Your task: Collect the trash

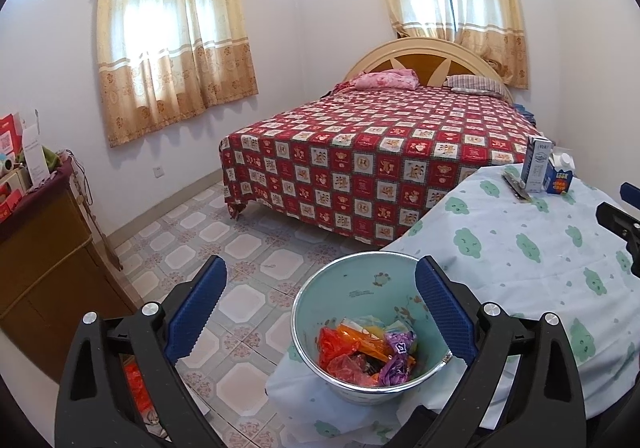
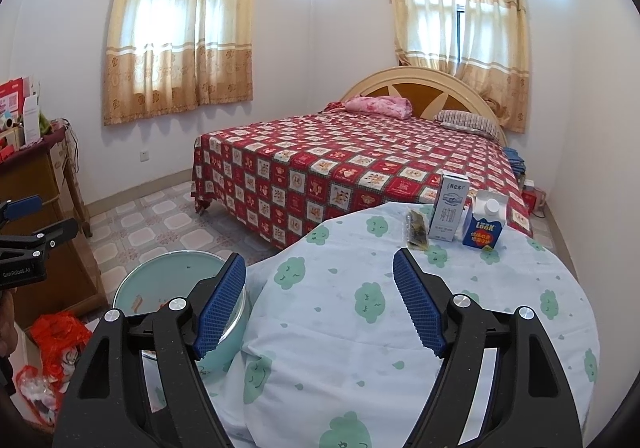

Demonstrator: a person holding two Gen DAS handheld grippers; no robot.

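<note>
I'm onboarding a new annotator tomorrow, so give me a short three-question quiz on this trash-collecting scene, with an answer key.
1. True or false: the pale green metal bin already holds colourful plastic wrappers.
2. Which pieces of trash remain on the round table with the cloud-print cloth?
3. Multiple choice: the left gripper and right gripper are A) both open and empty, B) both shut on wrappers, C) one carrying a carton.

Key
1. True.
2. The tall white milk carton, the blue gable-top carton and the dark flat wrapper.
3. A.
</note>
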